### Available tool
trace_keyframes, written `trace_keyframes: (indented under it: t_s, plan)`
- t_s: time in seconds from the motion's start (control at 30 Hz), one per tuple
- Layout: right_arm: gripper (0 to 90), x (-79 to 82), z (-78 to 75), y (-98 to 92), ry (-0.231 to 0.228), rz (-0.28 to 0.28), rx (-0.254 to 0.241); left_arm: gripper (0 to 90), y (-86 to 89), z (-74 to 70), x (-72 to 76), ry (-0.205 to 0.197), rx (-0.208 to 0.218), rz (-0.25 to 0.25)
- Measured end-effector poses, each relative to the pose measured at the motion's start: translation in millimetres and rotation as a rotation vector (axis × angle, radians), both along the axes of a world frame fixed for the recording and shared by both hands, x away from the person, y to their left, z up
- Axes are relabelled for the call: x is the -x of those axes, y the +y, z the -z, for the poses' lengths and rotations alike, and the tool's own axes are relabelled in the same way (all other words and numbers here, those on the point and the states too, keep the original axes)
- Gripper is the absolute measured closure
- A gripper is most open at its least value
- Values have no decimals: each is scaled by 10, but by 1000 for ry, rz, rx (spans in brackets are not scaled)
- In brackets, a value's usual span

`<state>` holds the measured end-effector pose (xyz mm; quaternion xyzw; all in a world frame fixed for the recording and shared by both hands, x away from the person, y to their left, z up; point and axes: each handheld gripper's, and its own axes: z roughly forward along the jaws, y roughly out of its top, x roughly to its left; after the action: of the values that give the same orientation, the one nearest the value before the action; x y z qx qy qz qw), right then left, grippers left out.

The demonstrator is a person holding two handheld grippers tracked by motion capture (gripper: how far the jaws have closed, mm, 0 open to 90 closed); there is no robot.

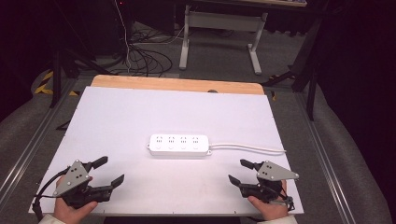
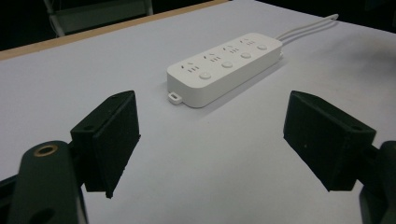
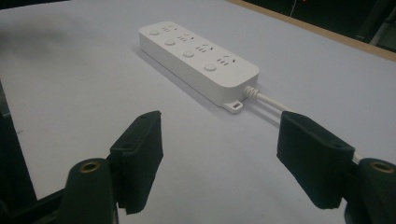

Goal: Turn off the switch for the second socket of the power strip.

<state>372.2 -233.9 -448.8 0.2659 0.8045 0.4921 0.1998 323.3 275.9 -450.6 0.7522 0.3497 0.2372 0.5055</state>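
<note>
While both hands rest at the near edge of the table (image 1: 116,112), the strip (image 1: 179,145) lies flat at the middle of the white top, well apart from either tool, sockets and buttons facing up. Its cord (image 1: 247,148) runs off to the right and drops over the table's right edge.

The left gripper (image 1: 105,171) sits near-left, jaws spread wide with nothing between them; from its own view the strip (image 2: 225,66) is ahead and slightly right, its small mounting tab pointing back at us. The right gripper (image 1: 241,171) mirrors it near-right, jaws also wide and empty, and its view has the strip (image 3: 196,58) ahead with the cord (image 3: 275,103) passing close by the right jaw.

Now, the risks. The strip is smooth, light-looking plastic on a slick board, so a one-sided nudge would likely skate or spin it rather than seat it between the jaws. That cord is the other trouble: the right gripper coming in low could snag it and drag the whole strip right. And a pinch across the top may press a button by accident. Coming in square, both sides braced, looks the safer play.
</note>
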Motion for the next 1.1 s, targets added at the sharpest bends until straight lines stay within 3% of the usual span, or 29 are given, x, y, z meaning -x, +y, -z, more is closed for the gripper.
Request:
trace_keyframes:
  t_s: [0.7,0.87,0.97,1.1]
  plan:
    - [312,3,-7,32,-2,-12,21,185,1,-5,6,-10,-22,-14]
    - [321,-36,-86,80,54,-4,25,185,7,-10,10,-15,-22,-17]
    - [319,-111,-152,126,127,-32,43,185,-4,-11,17,-12,-16,-19]
    - [365,-177,-224,192,130,-29,76,185,-8,-10,20,-14,-14,-20]
